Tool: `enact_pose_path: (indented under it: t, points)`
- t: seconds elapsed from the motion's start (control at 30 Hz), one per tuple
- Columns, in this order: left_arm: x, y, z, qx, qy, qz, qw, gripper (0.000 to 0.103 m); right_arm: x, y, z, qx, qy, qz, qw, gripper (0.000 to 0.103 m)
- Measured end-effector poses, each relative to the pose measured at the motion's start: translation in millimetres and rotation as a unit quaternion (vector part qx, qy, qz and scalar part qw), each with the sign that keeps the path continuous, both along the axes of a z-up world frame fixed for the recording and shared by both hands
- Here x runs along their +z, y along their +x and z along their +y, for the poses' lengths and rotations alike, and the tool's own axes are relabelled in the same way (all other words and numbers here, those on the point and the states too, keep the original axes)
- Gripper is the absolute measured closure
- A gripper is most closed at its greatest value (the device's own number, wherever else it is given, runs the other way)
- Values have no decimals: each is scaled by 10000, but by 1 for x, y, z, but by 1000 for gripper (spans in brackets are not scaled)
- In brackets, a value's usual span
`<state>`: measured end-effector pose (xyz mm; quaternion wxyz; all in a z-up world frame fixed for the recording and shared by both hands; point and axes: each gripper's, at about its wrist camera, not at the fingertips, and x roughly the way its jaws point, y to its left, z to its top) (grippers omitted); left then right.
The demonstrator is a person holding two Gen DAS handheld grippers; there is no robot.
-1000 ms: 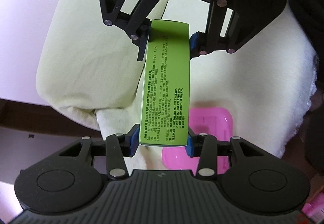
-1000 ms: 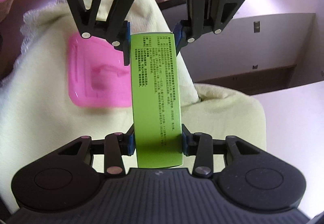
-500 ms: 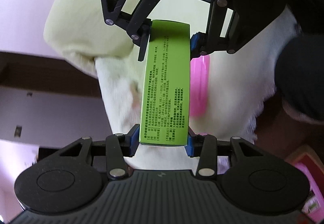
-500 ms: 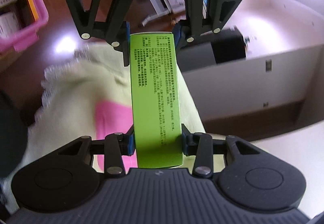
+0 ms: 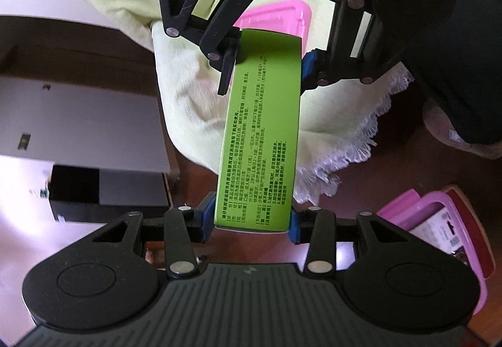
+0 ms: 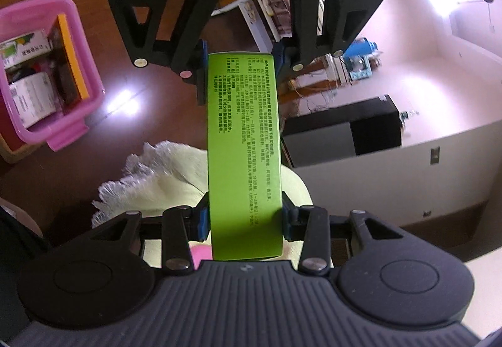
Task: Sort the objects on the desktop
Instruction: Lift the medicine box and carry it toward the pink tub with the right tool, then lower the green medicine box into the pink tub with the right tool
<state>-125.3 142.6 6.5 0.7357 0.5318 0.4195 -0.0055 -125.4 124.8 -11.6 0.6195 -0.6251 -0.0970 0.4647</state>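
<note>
Left wrist view: dark brown desktop (image 5: 408, 165) biggest; pale yellow-green fringed towel (image 5: 194, 102) draped over it, pink lid (image 5: 282, 17) lying on the towel; pink storage bin (image 5: 439, 221) at lower right, already holding printed packets; green medicine box (image 5: 260, 133) with black print spans the gap between both grippers, in the air above towel edge and desktop. Left gripper (image 5: 251, 218) clenched on the near end of the box, blue pads tight on its two narrow sides; right gripper (image 5: 266, 64) faces it and is clamped on the far end. Right wrist view: same box (image 6: 243, 143) seen from the other end, right gripper (image 6: 243, 221) gripping near end, left gripper (image 6: 238, 67) on far end; pink bin (image 6: 47, 71) upper left, open, well apart from the box; towel (image 6: 163, 177) below.

Step in hand, judged: two-handed carry or handover of the box toward the bin. To do it well: move both hands together so the carton is not twisted or crushed; if passing to one gripper, loosen one side only once the other clamp is firm; hold the box level; bring it over the open bin before letting go; lower it in end-first or flat beside the packets, clear of the rim; risk is the light carton slipping or buckling under uneven squeeze.
</note>
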Motion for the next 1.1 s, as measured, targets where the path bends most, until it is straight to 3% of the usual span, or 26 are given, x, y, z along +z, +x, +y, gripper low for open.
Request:
enact_pose_path:
  t: [0.63, 1.1]
  points:
    - [-59, -87, 8, 950, -409, 349, 9940, 55, -61, -75, 24, 864, -587, 436, 9936, 67]
    - [-107, -132, 14, 1721, -945, 510, 9792, 56, -113, -120, 37, 1393, -1201, 728, 9802, 67]
